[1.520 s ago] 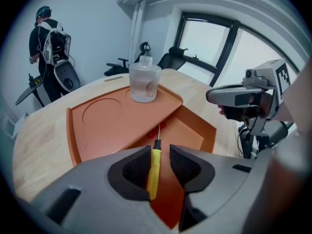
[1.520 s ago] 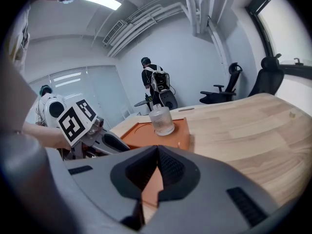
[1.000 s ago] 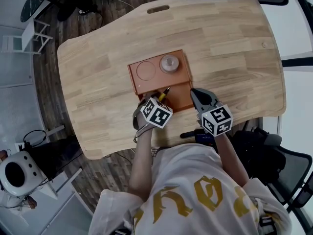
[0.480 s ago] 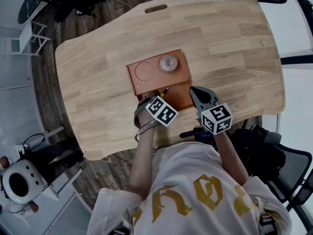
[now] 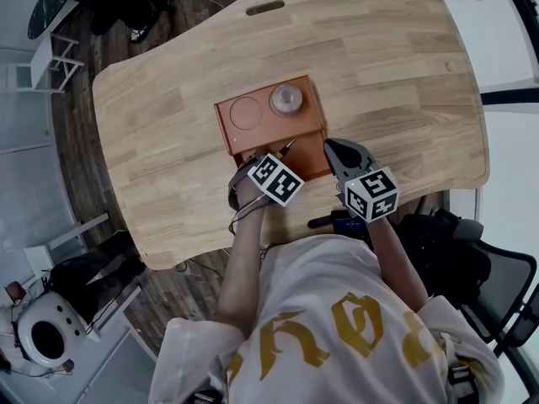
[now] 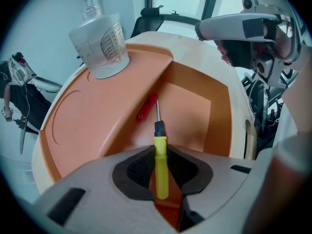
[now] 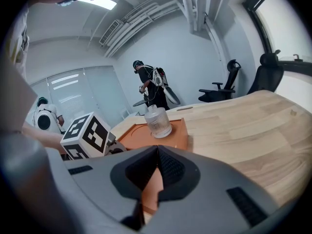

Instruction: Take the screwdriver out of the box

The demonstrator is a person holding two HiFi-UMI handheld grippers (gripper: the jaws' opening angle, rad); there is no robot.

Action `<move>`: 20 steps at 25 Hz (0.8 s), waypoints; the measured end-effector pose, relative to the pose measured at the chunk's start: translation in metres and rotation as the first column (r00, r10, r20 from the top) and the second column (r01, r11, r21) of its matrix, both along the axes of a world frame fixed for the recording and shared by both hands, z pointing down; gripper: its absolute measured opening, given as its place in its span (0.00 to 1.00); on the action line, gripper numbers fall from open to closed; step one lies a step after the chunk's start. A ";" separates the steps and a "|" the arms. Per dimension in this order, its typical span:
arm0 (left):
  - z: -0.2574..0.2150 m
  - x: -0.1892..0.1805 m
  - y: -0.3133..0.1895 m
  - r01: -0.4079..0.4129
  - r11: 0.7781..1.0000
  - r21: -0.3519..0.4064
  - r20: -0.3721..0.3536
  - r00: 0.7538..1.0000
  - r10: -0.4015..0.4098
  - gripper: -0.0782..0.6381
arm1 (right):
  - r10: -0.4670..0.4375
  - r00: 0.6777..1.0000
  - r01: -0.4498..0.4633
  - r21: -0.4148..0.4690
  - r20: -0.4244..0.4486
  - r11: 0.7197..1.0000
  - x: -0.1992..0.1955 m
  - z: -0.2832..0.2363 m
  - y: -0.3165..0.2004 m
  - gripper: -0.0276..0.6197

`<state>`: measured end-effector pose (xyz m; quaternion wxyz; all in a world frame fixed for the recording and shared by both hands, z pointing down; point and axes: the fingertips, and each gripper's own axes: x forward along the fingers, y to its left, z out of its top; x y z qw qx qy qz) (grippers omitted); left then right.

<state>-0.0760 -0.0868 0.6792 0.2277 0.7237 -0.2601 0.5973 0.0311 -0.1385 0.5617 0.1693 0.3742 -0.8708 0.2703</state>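
An orange box [image 5: 229,137] lies on the wooden table [image 5: 396,82]. A screwdriver [image 6: 161,167] with a yellow handle rests in its lower recess, the shaft pointing away from me. My left gripper [image 6: 160,152] points steeply down over it. Its jaws are closing, and the pads touch both sides of the handle. In the head view the shaft [image 5: 287,149] sticks out beyond the left gripper [image 5: 268,162]. My right gripper [image 5: 338,151] hovers beside the box's near right corner, shut and holding nothing. The right gripper view shows its pads [image 7: 165,167] pressed together.
A clear glass bottle [image 5: 286,99] stands on the box's raised shelf, beside a round recess [image 5: 246,113]. A small red part [image 6: 146,108] lies in the recess near the screwdriver's tip. People stand in the room's background [image 7: 148,84]. An office chair [image 7: 222,89] is beyond the table.
The left gripper's jaws have closed in on the yellow handle, and its marker cube has turned a little. The right gripper has stayed where it was.
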 end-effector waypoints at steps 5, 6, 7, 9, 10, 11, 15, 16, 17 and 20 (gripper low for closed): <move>-0.001 0.001 0.002 -0.012 1.000 0.022 0.009 1.000 0.011 0.21 | 0.005 1.000 -0.005 0.015 0.003 1.000 0.003 -0.007 -0.001 0.06; -0.001 0.001 0.002 -0.013 1.000 0.024 0.008 1.000 0.013 0.21 | 0.009 1.000 -0.009 0.016 0.004 1.000 0.004 -0.008 0.000 0.06; -0.002 0.001 0.002 -0.014 1.000 0.024 0.006 1.000 0.014 0.21 | 0.013 1.000 -0.013 0.016 0.005 1.000 0.006 -0.009 0.000 0.06; -0.003 0.001 0.003 -0.016 1.000 0.024 -0.002 1.000 0.016 0.21 | 0.022 1.000 -0.022 0.017 0.006 1.000 0.009 -0.010 0.002 0.06; -0.004 0.001 0.003 -0.015 1.000 0.025 -0.009 1.000 0.015 0.21 | 0.025 1.000 -0.025 0.017 0.006 1.000 0.010 -0.010 0.003 0.06; -0.005 0.002 0.004 -0.015 1.000 0.026 -0.017 1.000 0.015 0.21 | 0.028 1.000 -0.029 0.018 0.007 0.999 0.011 -0.010 0.004 0.06; -0.011 0.005 0.006 -0.024 0.999 0.034 -0.040 0.999 0.025 0.21 | 0.038 0.999 -0.039 0.029 0.014 0.999 0.013 -0.013 0.004 0.06; -0.013 0.006 0.007 -0.026 0.999 0.036 -0.046 0.999 0.027 0.21 | 0.041 0.999 -0.042 0.033 0.018 0.999 0.013 -0.014 0.003 0.06; -0.014 0.007 0.008 -0.026 0.999 0.038 -0.052 0.998 0.028 0.21 | 0.044 0.999 -0.045 0.038 0.020 0.998 0.013 -0.016 0.002 0.06; -0.019 0.009 0.010 -0.023 0.998 0.052 -0.072 0.997 0.027 0.21 | 0.047 0.999 -0.048 0.054 0.021 0.997 0.014 -0.021 0.001 0.06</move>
